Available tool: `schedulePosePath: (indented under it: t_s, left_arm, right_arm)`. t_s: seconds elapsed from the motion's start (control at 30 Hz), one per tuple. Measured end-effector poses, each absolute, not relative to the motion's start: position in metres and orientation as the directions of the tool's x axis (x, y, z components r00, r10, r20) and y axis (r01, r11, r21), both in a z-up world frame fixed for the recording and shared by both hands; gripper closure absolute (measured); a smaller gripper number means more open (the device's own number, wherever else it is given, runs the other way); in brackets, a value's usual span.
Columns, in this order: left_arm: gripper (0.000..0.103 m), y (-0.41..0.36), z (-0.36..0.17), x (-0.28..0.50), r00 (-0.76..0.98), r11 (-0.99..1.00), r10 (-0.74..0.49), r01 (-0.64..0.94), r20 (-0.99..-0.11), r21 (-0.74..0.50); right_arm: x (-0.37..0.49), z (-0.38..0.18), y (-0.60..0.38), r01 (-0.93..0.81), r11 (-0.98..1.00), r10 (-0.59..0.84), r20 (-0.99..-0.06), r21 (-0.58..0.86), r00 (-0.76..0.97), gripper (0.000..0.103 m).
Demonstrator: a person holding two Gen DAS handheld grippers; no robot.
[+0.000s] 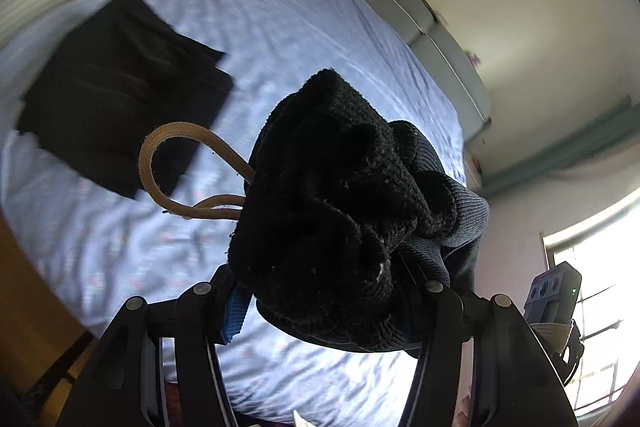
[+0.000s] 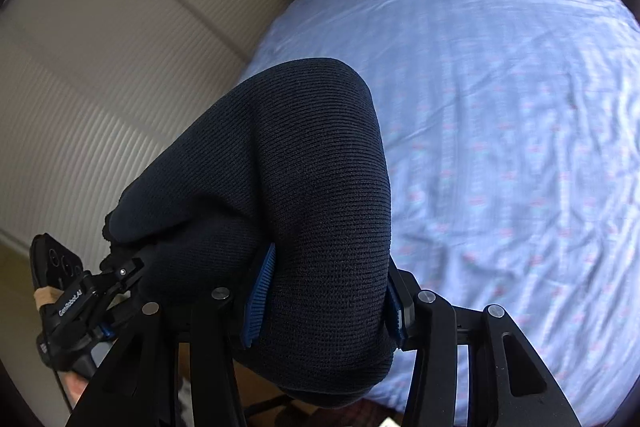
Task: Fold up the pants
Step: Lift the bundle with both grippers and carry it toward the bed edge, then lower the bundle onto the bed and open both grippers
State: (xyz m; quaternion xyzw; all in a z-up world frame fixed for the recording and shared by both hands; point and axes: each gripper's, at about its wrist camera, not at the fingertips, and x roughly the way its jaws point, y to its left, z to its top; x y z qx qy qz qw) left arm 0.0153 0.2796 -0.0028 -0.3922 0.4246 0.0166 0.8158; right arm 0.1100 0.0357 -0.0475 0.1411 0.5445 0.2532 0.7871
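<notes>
Already near the bed's [image 1: 320,39] far-left corner lies a folded dark garment [image 1: 120,87]. Left gripper [image 1: 320,291] pinches the pants' [image 1: 340,195] bunched drawstring waistband; right gripper [image 2: 324,303] pinches another part, both lifted above the bed. Next probably: spread them flat on the sheet.

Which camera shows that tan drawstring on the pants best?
The left wrist view. There the tan drawstring loops out clearly from the bunched black pants clamped in the left gripper, above the bed. The right wrist view shows only dark knit fabric in the right gripper; no drawstring is visible.
</notes>
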Motion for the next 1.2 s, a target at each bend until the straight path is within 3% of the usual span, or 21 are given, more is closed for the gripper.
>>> schedulePosePath:
  t_s: [0.4,0.67,0.97,1.07,1.13,1.2]
  left_arm:
    - [0.047,0.475,-0.037,-0.001,0.630,0.650,-0.250,-0.454,-0.735,-0.610]
    - [0.046,0.565,-0.065,0.065,0.607,0.645,-0.316,-0.426,-0.729,-0.634]
    - [0.044,0.613,-0.102,0.132,0.550,0.657,-0.349,-0.435,-0.759,-0.616]
    - [0.034,0.619,-0.111,0.146,0.512,0.723,-0.256,-0.462,-0.820,-0.514]
    - [0.034,0.619,-0.115,0.153,0.455,0.793,-0.137,-0.482,-0.880,-0.373]
    - [0.033,0.621,-0.126,0.157,0.405,0.809,-0.132,-0.483,-0.905,-0.334]
  right_arm:
    - [0.116,-0.078,0.239,-0.328,0.786,0.588,-0.797,0.524,0.136,0.055]
    - [0.160,-0.092,0.323,-0.320,0.801,0.571,-0.807,0.506,0.154,0.055]
    - [0.219,-0.127,0.373,-0.258,0.841,0.520,-0.843,0.476,0.141,0.055]
    - [0.228,-0.139,0.380,-0.251,0.855,0.498,-0.854,0.454,0.150,0.054]
    - [0.229,-0.145,0.386,-0.268,0.873,0.458,-0.873,0.407,0.167,0.054]
    - [0.226,-0.155,0.393,-0.289,0.885,0.418,-0.896,0.365,0.148,0.053]
